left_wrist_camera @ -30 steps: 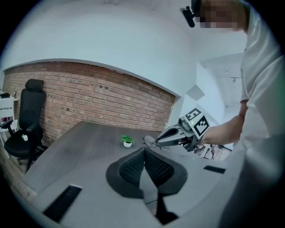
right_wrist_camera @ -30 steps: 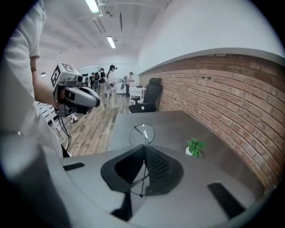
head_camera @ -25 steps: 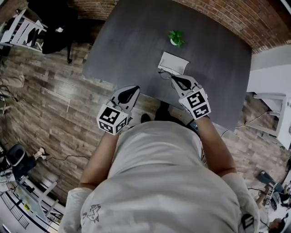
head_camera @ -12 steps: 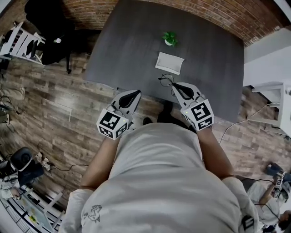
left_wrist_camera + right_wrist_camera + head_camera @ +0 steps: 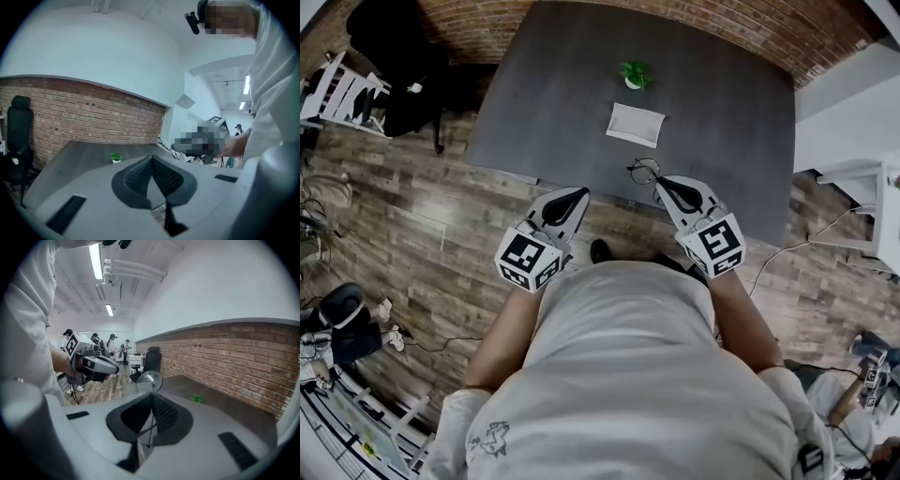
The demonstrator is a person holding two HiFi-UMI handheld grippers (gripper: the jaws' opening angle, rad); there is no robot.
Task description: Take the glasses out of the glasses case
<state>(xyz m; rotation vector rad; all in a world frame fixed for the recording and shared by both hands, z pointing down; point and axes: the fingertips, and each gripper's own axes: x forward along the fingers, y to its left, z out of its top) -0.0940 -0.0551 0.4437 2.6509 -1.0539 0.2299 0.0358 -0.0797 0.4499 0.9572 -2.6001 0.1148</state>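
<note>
Nearest the person, the left gripper [image 5: 577,193] hangs just off the near edge of the table [image 5: 722,122]. Its jaws are pressed together with nothing between them, and it has hardly changed place against that edge over the last second.

The change is on the right. The right gripper [image 5: 662,184] has its jaws clamped on the thin frame of the glasses [image 5: 643,171], with one round lens standing clear just past the tips. A second ago the glasses lay against the near side of the case [image 5: 636,125]. Now they hang apart from it, seen above the near edge of the table, with bare tabletop between the two. Both grippers have drawn back toward the person.

Farther on, the white case rests flat about the middle of the table; whether it is open or closed cannot be told. Beyond it, near the far edge, stands a small plant [image 5: 631,73].

By the look of it the glasses are out of the case, so the main step seems done. What probably remains is to set them down safely. The grip on so thin a frame looks slight, so a quick swing could let them slip.
</note>
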